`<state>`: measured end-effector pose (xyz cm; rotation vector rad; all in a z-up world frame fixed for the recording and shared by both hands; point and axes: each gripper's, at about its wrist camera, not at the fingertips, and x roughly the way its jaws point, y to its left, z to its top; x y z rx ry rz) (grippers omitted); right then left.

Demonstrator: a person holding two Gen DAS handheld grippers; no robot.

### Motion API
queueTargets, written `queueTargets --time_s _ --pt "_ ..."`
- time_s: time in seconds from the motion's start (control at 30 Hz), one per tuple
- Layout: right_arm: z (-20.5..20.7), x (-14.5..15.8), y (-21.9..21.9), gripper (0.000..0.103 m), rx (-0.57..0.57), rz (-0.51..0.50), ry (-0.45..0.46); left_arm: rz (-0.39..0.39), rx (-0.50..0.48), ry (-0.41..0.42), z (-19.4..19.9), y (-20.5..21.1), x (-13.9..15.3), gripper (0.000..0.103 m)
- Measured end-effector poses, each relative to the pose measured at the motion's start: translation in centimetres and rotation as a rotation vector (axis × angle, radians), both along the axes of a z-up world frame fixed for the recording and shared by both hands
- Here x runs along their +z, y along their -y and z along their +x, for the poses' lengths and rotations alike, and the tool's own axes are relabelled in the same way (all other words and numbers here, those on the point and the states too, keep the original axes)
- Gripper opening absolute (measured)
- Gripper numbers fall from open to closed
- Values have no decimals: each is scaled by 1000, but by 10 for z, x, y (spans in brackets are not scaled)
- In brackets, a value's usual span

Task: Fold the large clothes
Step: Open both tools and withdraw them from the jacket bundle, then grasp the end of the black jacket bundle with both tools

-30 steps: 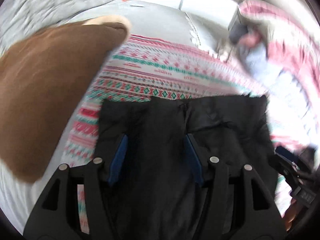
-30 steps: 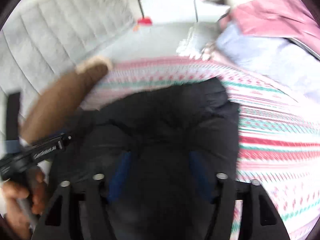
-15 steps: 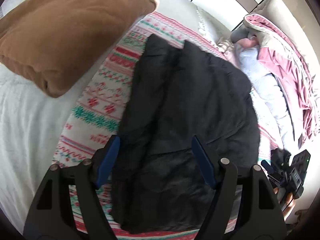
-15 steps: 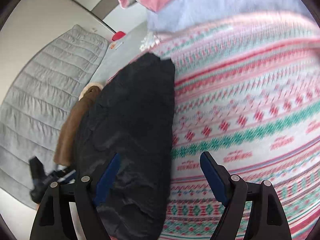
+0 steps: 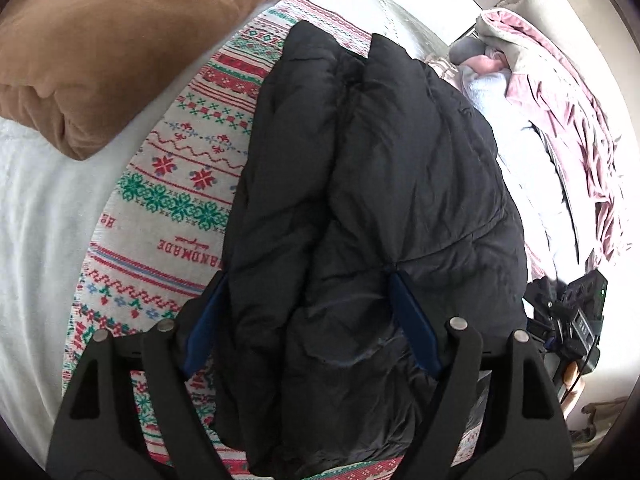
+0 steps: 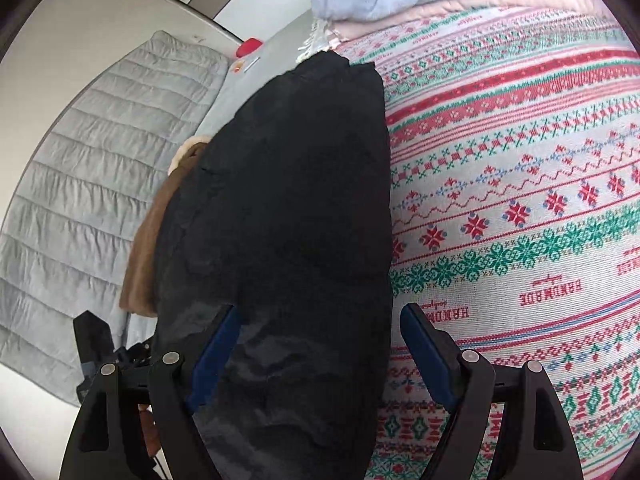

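A black puffy jacket [image 5: 380,160] lies folded into a long narrow bundle on a patterned red, green and white blanket [image 5: 172,184]. My left gripper [image 5: 308,320] hangs over the jacket's near end. Its jaws are opening; the jacket bulges up between the blue pads [image 5: 412,320], which do not squeeze it. My right gripper [image 6: 320,344] is open over the jacket's [image 6: 288,180] right edge, one pad above black fabric, the other above the blanket [image 6: 520,200]. Each gripper shows at the edge of the other's view.
A brown pillow [image 5: 100,40] lies left of the jacket, half hidden behind it in the right wrist view. A heap of pink and pale blue bedding [image 5: 560,112] is at the far right. A grey quilted headboard [image 6: 80,200] stands at the left, with a small red object [image 6: 249,46] beyond.
The jaws of both grippers have spread wider. Both views have swung and sunk towards the jacket's near end, and the jacket now lies stretched out away from me.
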<state>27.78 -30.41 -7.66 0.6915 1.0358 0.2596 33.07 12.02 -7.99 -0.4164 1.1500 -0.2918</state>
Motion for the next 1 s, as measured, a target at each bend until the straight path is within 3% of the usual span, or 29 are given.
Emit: queueTargets --time_s 0.2,0.7,1.0 --pt "9 -11 -5 83 -13 54 -17 -8 -12 3 2 2 -3 82" --pt "18 -16 -16 83 -27 59 -2 -1 -33 20 0 4 -2 82" --pt "23 -11 -42 86 -9 -39 29 9 -68 54 -7 17 4 82"
